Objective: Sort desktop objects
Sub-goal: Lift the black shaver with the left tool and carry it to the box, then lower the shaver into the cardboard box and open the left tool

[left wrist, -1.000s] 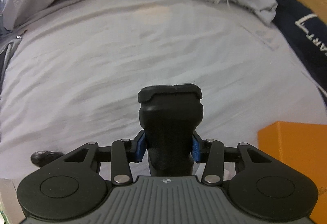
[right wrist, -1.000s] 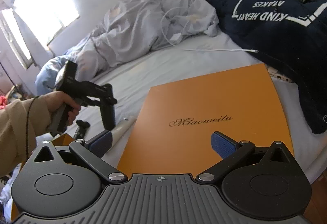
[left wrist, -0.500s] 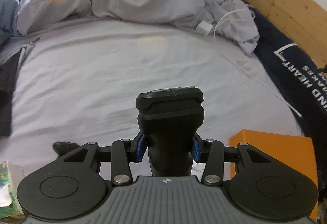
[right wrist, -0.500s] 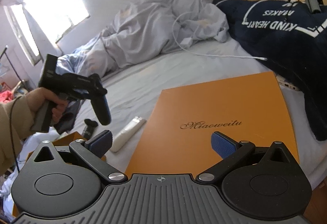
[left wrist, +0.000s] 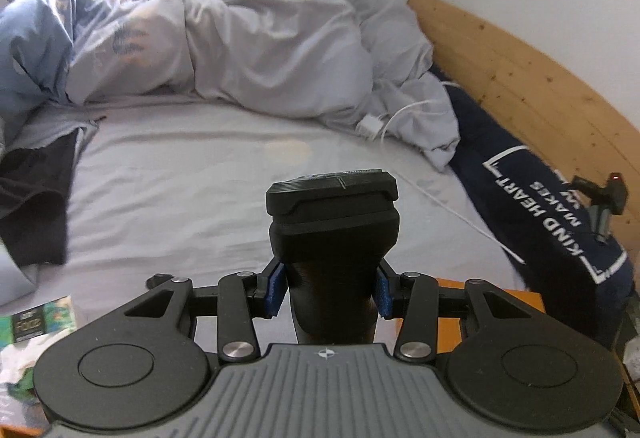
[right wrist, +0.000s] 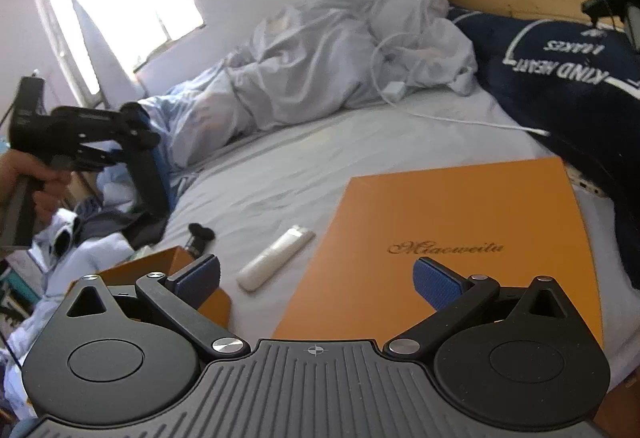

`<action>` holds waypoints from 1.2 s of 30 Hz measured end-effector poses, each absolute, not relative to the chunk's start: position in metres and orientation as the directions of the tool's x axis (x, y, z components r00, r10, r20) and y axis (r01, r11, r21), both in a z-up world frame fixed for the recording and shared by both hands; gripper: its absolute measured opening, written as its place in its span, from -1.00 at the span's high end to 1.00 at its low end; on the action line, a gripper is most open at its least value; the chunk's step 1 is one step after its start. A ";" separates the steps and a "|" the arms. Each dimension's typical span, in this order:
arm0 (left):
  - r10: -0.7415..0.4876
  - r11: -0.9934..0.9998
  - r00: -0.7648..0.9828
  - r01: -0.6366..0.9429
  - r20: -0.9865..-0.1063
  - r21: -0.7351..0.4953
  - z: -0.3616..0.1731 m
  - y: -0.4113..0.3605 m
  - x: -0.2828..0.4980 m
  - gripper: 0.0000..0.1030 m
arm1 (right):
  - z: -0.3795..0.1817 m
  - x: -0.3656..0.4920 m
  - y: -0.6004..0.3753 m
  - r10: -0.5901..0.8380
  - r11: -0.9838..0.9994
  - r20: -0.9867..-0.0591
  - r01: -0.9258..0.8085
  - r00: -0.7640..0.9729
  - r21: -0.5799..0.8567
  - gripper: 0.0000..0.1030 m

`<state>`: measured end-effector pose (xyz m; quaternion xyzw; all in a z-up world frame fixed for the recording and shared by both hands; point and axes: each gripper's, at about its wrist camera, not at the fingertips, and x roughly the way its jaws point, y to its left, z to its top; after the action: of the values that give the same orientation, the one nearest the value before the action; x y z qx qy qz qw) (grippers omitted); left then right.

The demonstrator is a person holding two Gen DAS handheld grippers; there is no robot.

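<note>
Shaver (left wrist: 332, 234), black and head-up, is clamped at its waist by the left gripper (left wrist: 331, 292) above the bedsheet (left wrist: 180, 206), left of the orange box lid (right wrist: 460, 246), ready for carrying, while the right gripper (right wrist: 316, 278) gapes wide, holding nothing.

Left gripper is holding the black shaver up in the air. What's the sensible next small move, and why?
Probably carry the black shaver toward the open orange box and lower it. The left gripper is shut on it above the bed, while the right gripper is open and empty over the orange lid.
</note>
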<state>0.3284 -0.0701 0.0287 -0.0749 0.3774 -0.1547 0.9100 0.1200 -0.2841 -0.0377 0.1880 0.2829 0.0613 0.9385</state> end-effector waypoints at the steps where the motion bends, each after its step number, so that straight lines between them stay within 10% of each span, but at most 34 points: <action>1: -0.339 0.940 0.674 0.225 -0.657 -0.255 0.033 -0.068 0.321 0.14 | -0.037 0.119 -0.282 0.224 0.923 -0.506 -0.015 0.833 0.385 -1.00; 17: -0.333 0.942 0.715 0.223 -0.614 -0.251 0.058 -0.031 0.219 0.14 | -0.014 0.105 -0.246 0.268 0.936 -0.472 -0.111 0.840 0.334 -1.00; 36: -0.314 0.949 0.578 0.203 -0.753 -0.240 -0.037 -0.017 0.157 0.14 | 0.000 0.093 -0.219 0.298 0.946 -0.473 -0.188 0.829 0.265 -1.00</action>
<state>0.1570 -0.0174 -0.0366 -0.0637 0.4353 -0.1460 0.8861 0.0935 -0.2193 0.0002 0.1042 0.2626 0.1278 0.9507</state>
